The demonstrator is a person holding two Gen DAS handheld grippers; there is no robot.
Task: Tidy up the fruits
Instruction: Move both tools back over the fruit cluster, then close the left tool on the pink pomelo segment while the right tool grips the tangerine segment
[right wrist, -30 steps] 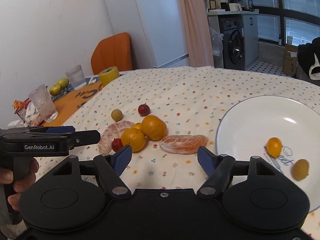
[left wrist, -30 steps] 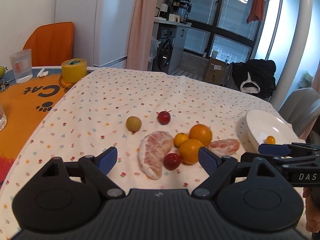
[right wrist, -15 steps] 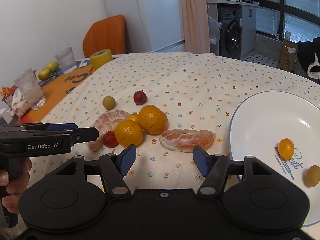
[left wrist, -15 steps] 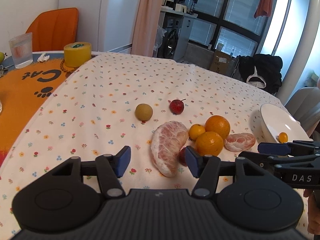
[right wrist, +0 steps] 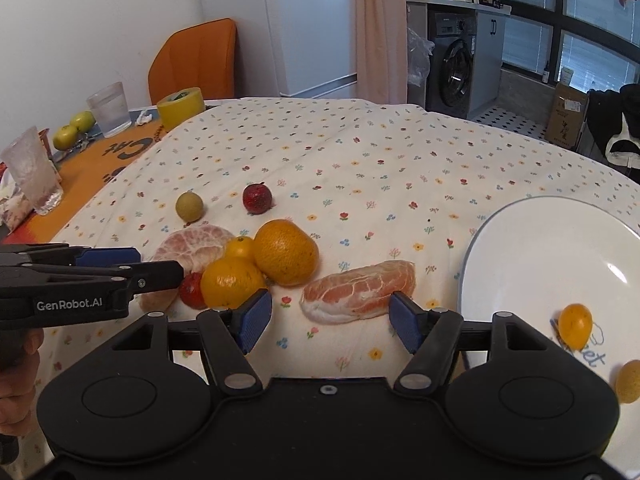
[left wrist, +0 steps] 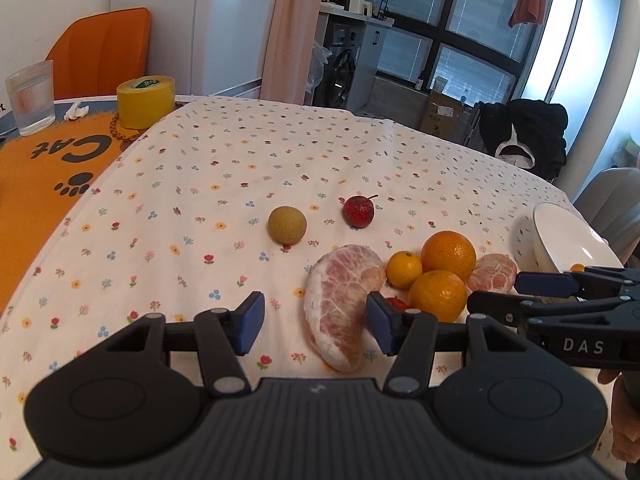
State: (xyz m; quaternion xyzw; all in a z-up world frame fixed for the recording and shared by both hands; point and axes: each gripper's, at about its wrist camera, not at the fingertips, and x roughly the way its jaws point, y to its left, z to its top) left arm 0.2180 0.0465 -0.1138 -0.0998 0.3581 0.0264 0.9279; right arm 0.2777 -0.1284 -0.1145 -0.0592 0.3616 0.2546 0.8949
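Note:
On the flowered tablecloth lies a cluster of fruit: a large peeled pomelo segment [left wrist: 340,288], two oranges [left wrist: 448,254] [left wrist: 438,294], a small tangerine [left wrist: 404,268] and a smaller pomelo segment [right wrist: 360,290]. A red fruit [left wrist: 358,210] and a brownish round fruit [left wrist: 287,225] lie apart behind them. My left gripper [left wrist: 315,322] is open, and the large segment's near end lies between its fingers. My right gripper [right wrist: 330,320] is open just in front of the smaller segment. The white plate [right wrist: 540,248] at the right holds two small orange fruits [right wrist: 575,322].
To the left, an orange cat mat [left wrist: 40,160] carries a yellow tape roll [left wrist: 146,100], drinking glasses [left wrist: 30,98] and green apples [right wrist: 74,128]. An orange chair [left wrist: 100,52] stands behind it. A hand holds each gripper's handle at the frame edges.
Both grippers have come closer to the fruit and their jaws have narrowed. The large segment now sits between the left fingers, and the smaller one is nearer the right fingers.

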